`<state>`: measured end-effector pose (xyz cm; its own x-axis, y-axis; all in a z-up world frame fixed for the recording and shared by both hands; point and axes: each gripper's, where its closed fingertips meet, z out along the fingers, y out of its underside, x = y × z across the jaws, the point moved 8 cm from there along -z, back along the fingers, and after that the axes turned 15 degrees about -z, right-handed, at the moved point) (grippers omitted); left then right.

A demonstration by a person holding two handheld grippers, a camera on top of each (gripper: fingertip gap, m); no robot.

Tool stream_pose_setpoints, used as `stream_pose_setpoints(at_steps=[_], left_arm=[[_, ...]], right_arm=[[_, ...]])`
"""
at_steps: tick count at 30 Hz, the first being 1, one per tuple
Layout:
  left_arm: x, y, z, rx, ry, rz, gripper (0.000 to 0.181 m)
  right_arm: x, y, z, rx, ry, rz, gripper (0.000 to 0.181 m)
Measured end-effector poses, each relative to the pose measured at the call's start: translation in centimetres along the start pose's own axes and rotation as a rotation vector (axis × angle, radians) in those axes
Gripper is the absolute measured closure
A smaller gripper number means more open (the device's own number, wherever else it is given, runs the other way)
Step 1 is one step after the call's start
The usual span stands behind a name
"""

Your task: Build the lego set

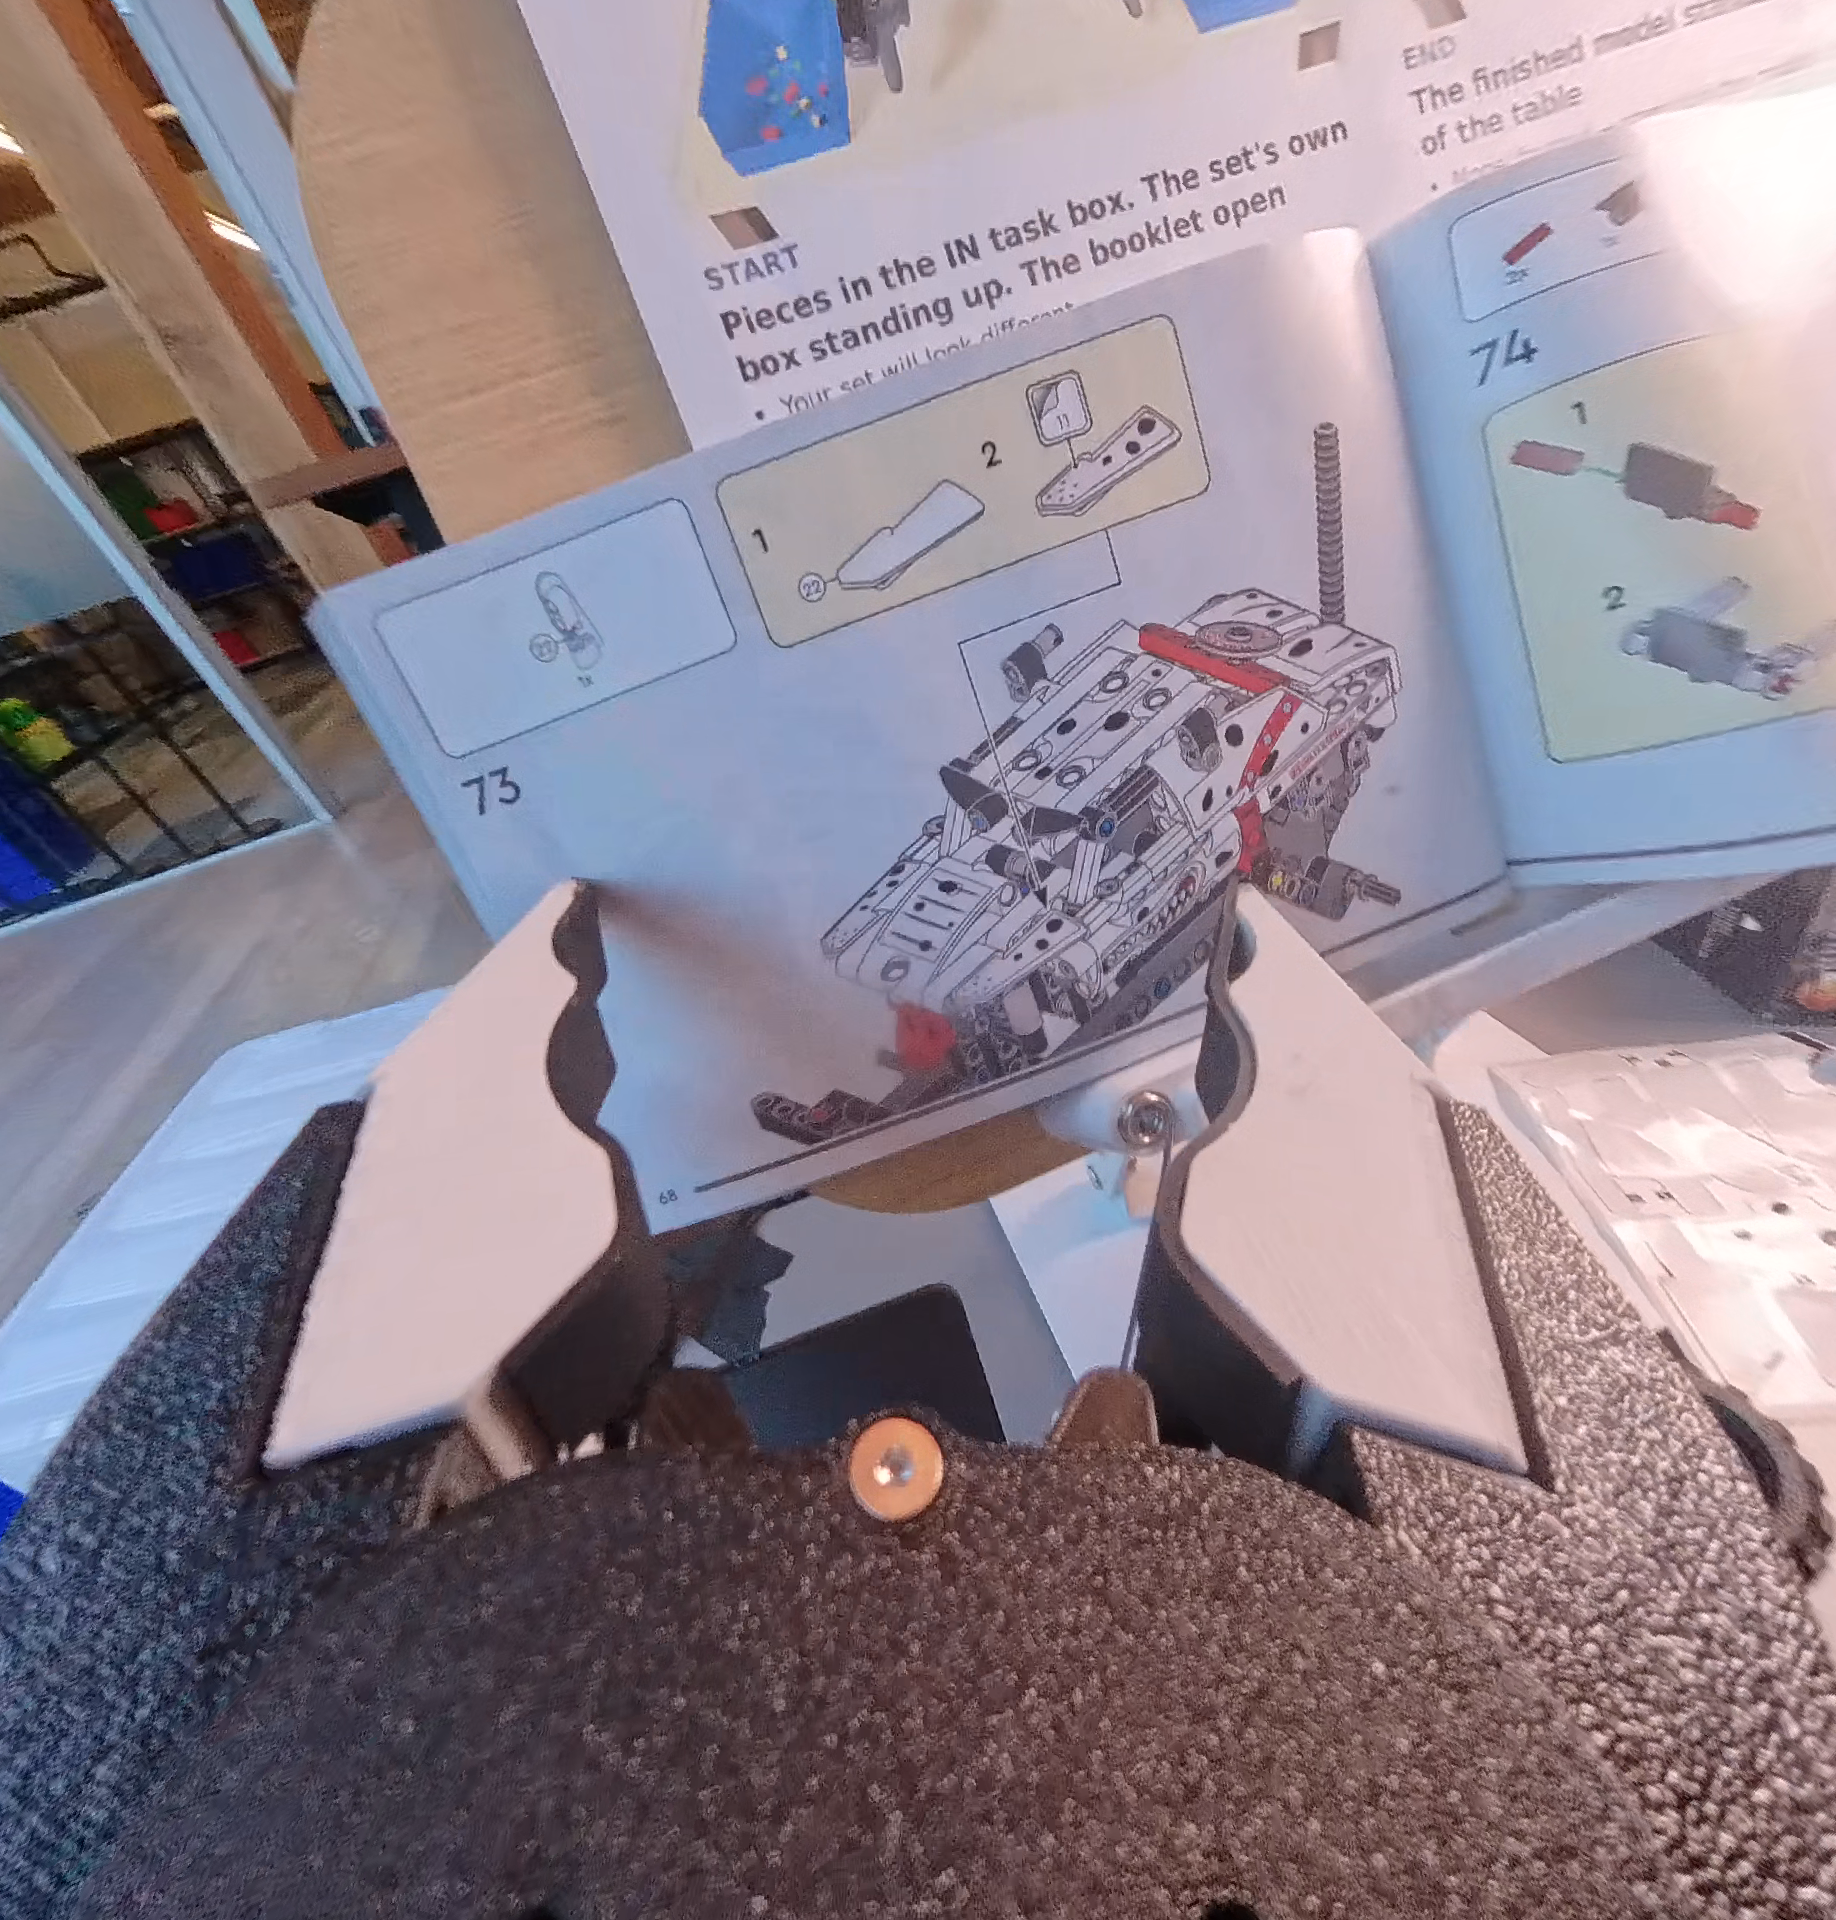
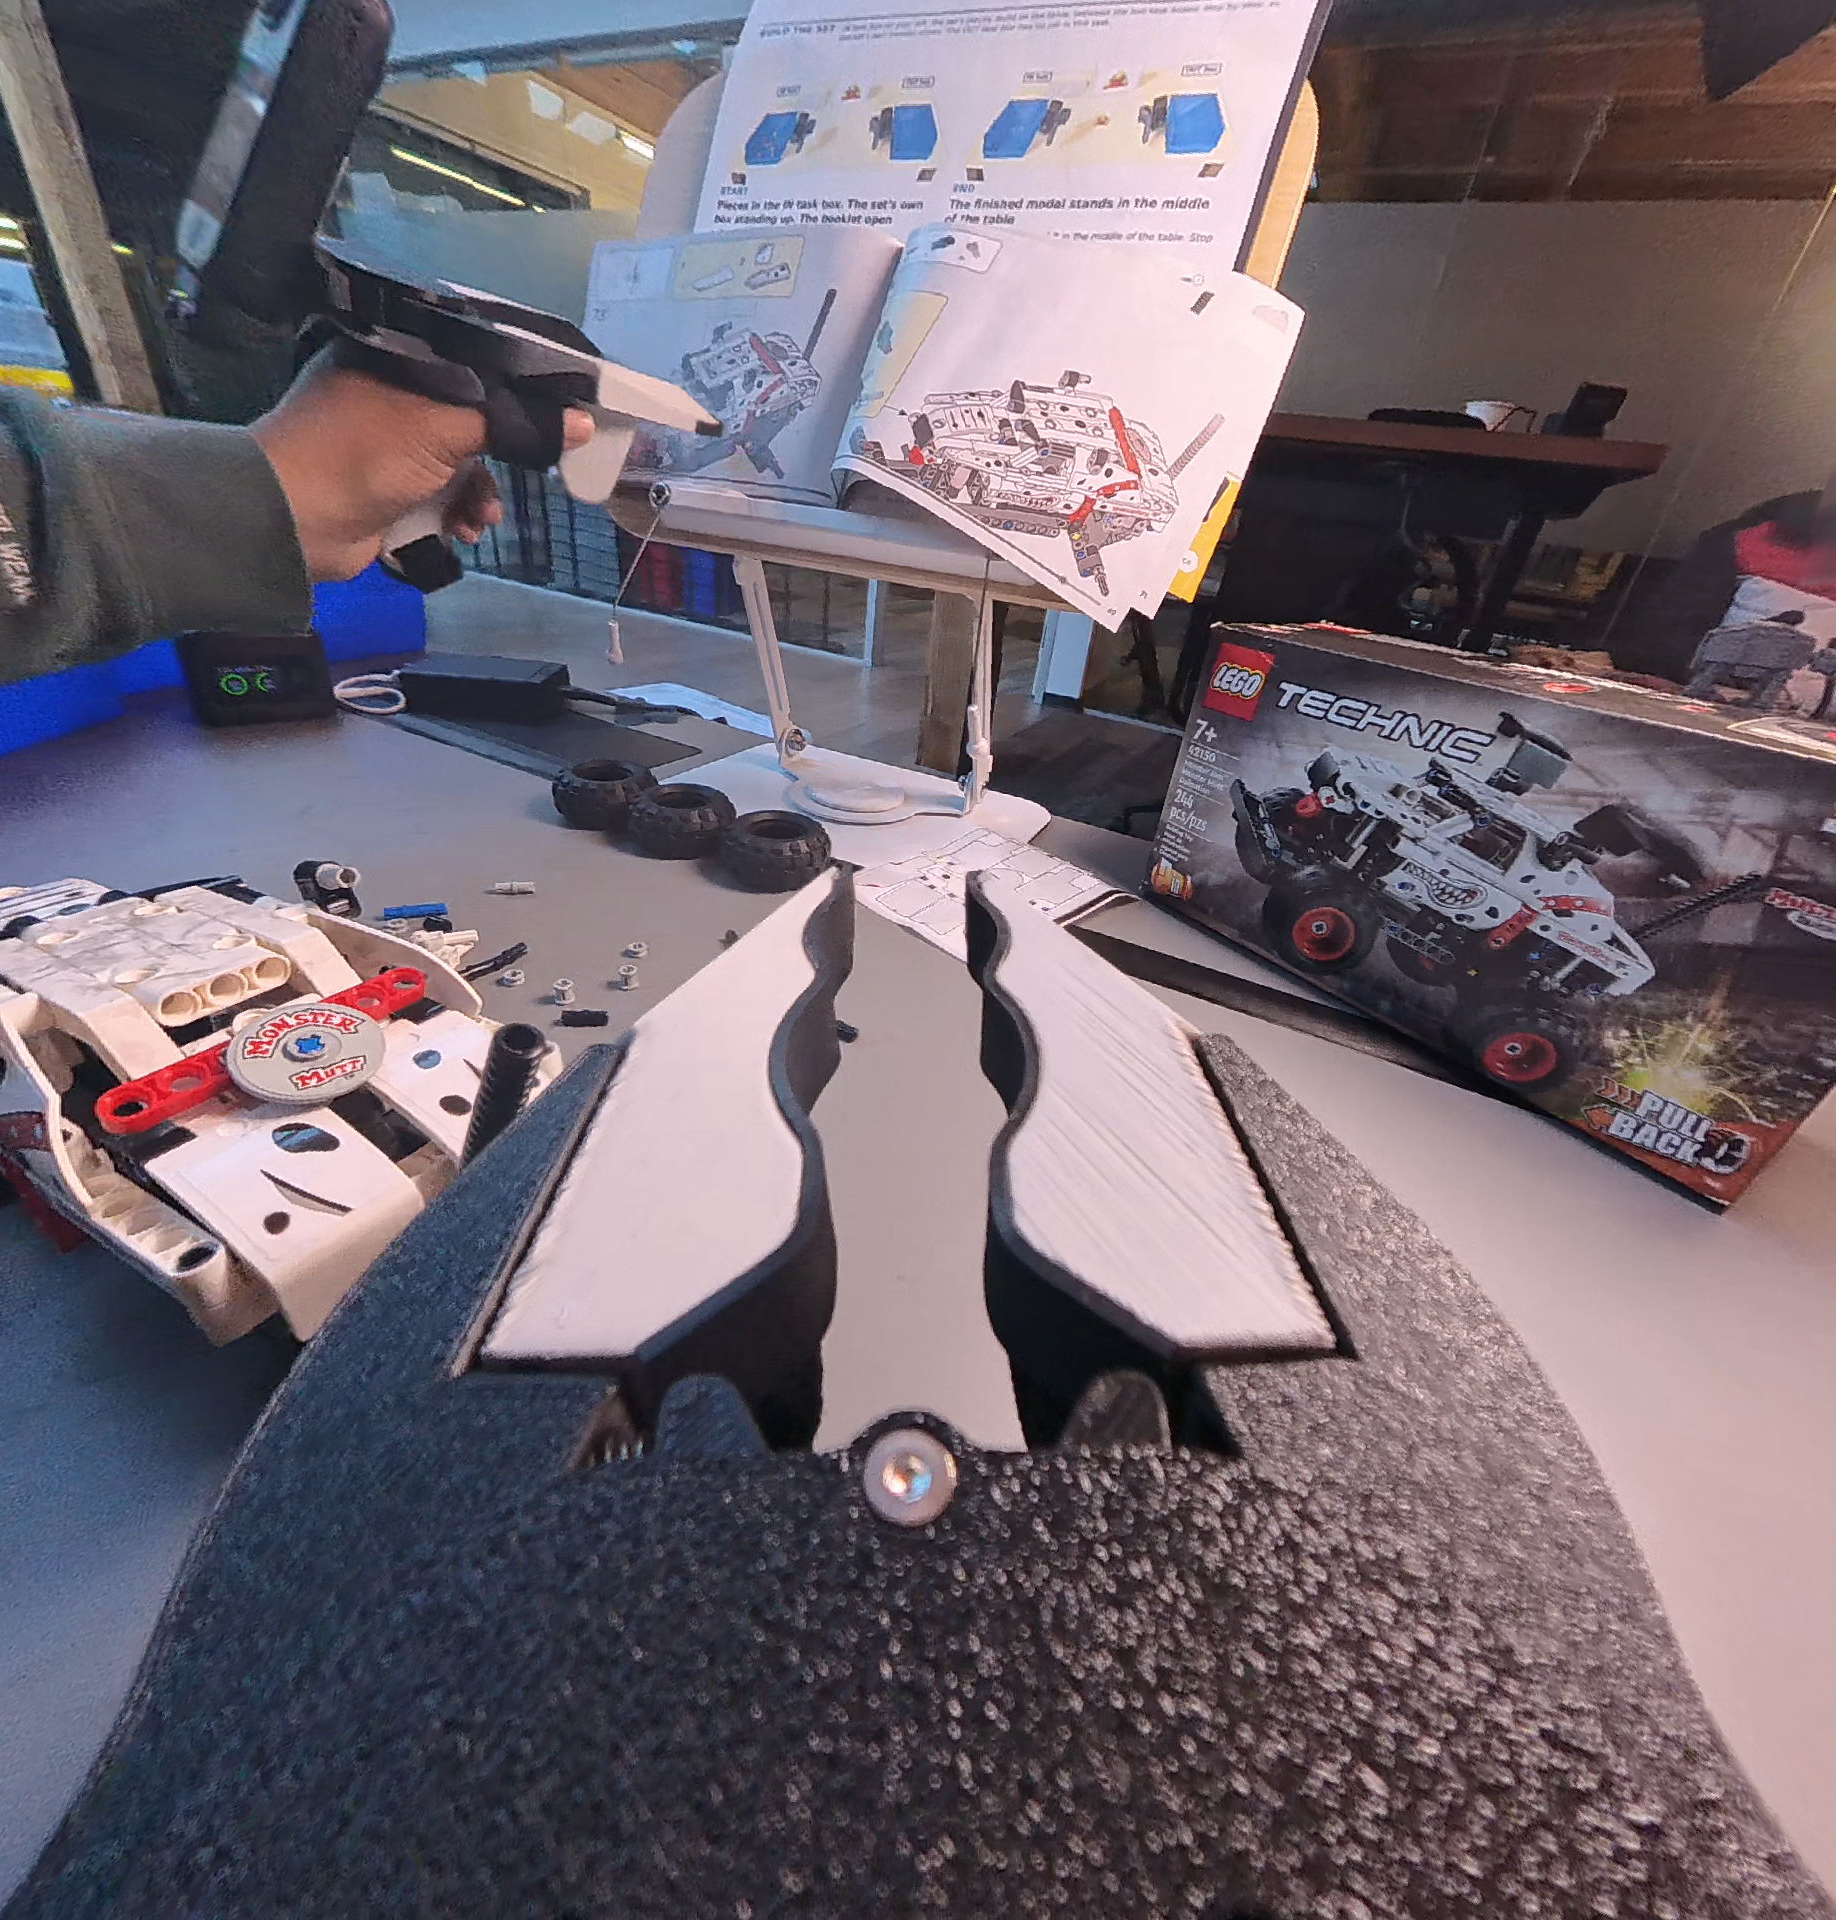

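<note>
Right gripper (image 2: 909, 914): nearest the lens; jaws narrowly apart, empty, above table (image 2: 1516, 1299)
Model (image 2: 207, 1070): part-built, white and spotted, on table at left; loose pins just beside; three tyres (image 2: 685, 821) beyond
Left gripper (image 1: 903, 935): jaws wide apart at booklet (image 1: 893, 707) on stand; nothing clamped
Risk: page creasing or tearing if pinched carelessly; stand tipping under a push

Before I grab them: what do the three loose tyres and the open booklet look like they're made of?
The tyres: matte black with chunky tread, probably soft rubber, though hard plastic can't be ruled out. The booklet: thin printed paper with a slight sheen; its right-hand pages curl and droop off the white stand, so it is floppy.
</note>
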<state>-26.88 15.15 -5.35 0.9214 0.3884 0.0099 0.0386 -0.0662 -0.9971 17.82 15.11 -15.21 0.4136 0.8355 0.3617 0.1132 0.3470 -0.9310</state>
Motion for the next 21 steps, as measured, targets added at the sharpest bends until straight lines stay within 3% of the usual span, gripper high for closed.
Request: stream_pose_setpoints(at_steps=[3,6,11,21], left_arm=[[0.6,0.2,0.5,0.044,-0.063,0.011,0.070],[1.0,0.4,0.1,0.082,-0.065,0.011,0.109],[1.7,0.5,0.0,0.071,-0.039,0.049,0.133],[2.6,-0.7,-1.9,0.094,0.048,-0.038,0.141]], right_arm=[[0.4,0.3,0.1,-0.009,0.007,0.013,0.161],[0.5,0.4,0.1,-0.009,0.012,0.027,0.161],[0.5,0.4,0.2,-0.011,0.007,0.021,0.161],[0.4,0.4,0.3,-0.014,0.003,0.013,0.161]])
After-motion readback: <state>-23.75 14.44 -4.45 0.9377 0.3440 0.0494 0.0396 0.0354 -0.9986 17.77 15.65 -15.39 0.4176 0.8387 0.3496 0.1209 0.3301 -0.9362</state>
